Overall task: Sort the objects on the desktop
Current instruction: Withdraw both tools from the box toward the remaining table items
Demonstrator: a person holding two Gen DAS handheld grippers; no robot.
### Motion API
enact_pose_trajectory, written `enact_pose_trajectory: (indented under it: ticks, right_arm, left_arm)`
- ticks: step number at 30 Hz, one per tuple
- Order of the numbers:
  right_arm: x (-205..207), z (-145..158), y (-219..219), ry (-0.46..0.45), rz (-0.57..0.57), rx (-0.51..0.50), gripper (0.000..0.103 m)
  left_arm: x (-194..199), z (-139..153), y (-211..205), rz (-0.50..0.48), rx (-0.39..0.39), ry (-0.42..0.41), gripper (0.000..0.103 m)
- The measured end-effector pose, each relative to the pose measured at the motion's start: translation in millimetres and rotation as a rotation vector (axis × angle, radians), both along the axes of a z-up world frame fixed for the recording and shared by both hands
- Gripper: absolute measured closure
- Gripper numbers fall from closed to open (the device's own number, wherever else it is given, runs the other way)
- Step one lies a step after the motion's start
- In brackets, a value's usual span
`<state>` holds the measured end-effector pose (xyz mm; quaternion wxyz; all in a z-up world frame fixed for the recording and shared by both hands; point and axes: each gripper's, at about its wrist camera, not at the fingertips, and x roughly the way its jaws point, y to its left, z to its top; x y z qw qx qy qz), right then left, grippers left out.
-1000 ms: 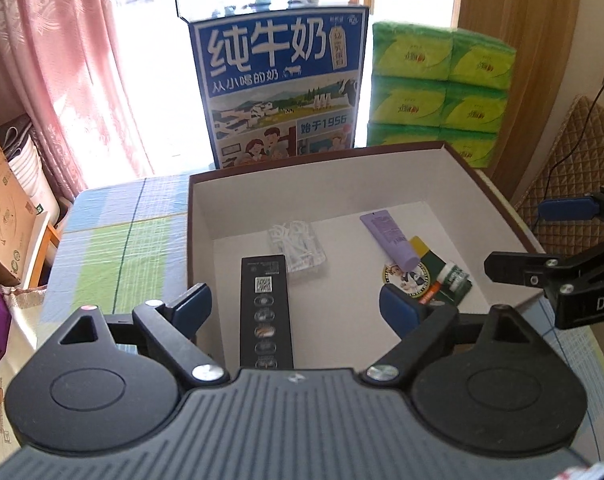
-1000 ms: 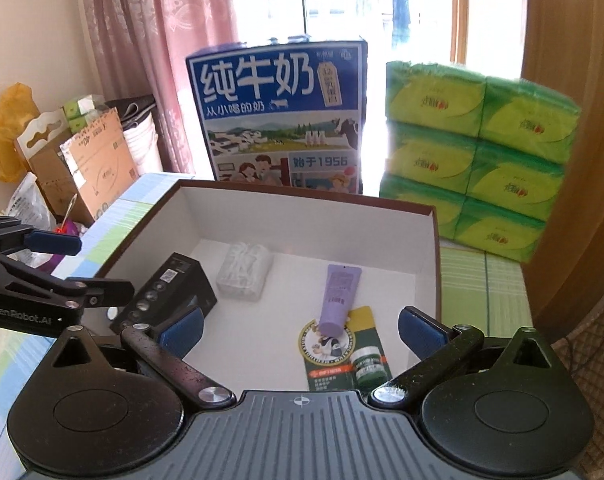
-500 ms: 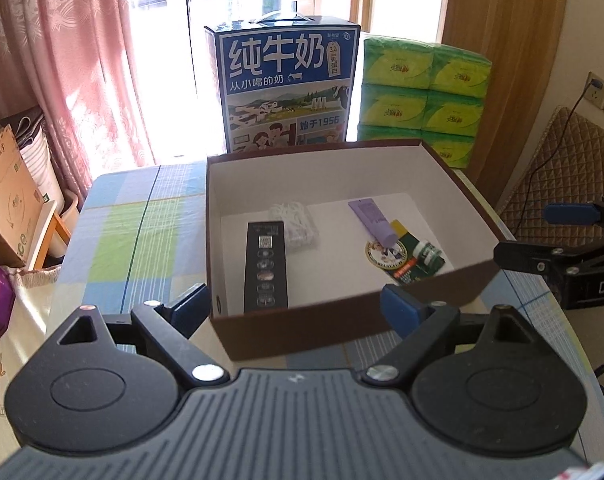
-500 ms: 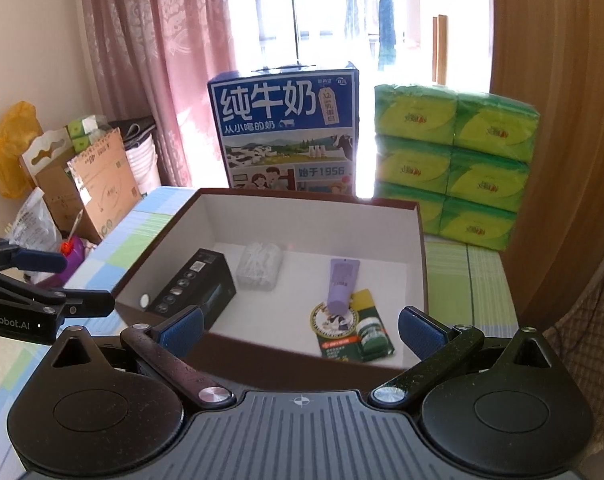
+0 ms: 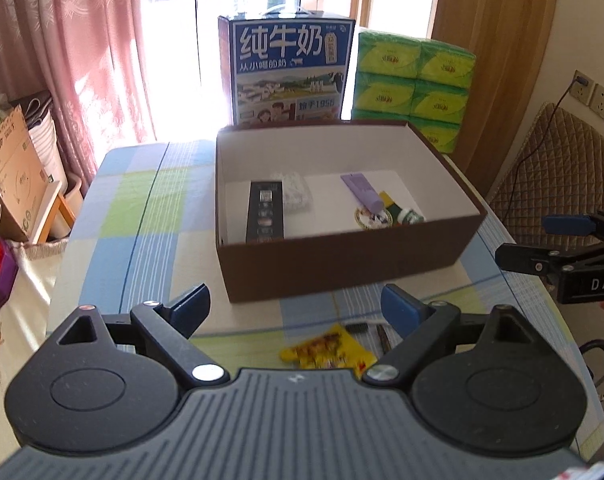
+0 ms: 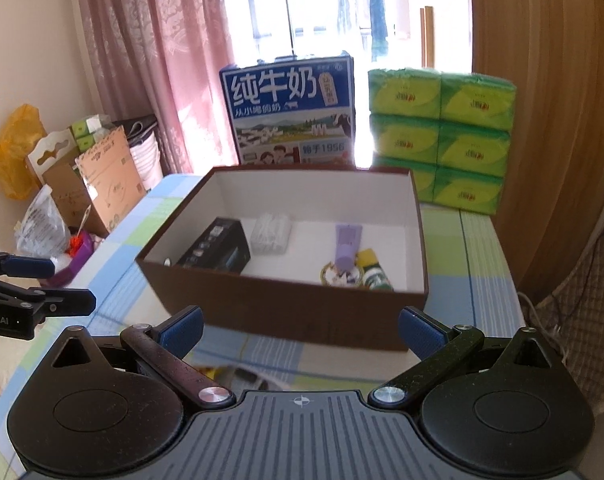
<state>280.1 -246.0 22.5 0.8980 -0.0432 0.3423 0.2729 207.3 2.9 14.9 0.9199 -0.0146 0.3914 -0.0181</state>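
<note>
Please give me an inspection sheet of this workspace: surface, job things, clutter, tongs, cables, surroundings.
Surface: checked blue-green tablecloth.
Job's things: brown cardboard box with white inside holds a black remote-like box, a clear plastic packet, a lilac tube and a green-yellow pack. A yellow snack wrapper lies outside, near its front.
Clutter: nothing seen.
Tongs: left tongs open, empty; right tongs open, empty.
Cables: black cable to a wall socket.
Surroundings: blue milk carton, green tissue packs, pink curtain.

Black left tool and right tool, blue pads, silver screws.
</note>
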Motion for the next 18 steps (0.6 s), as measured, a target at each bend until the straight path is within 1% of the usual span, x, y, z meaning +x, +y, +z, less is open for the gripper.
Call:
enact_pose_trajectory:
  ticks: [6,9,18]
  right_arm:
    - [-19.7,-10.6,-3.4,0.02,0.006,-0.014,0.002]
    - [-27.8,-18.3,-5.9,0.027,0.003,-0.038,0.002]
    - [-47.4,-49.4,-15.2,0.122,0.0,-0.078,0.002]
  left_arm:
    - [-23.3,-14.8,-4.3,0.006,-0.023,0.045,0.013]
    - [-32.5,-22.6,-5.6,0.01,-0.028,0.069,0.013]
    - [-49.6,-47.9,-6.4,0.02,-0.037,0.156,0.013]
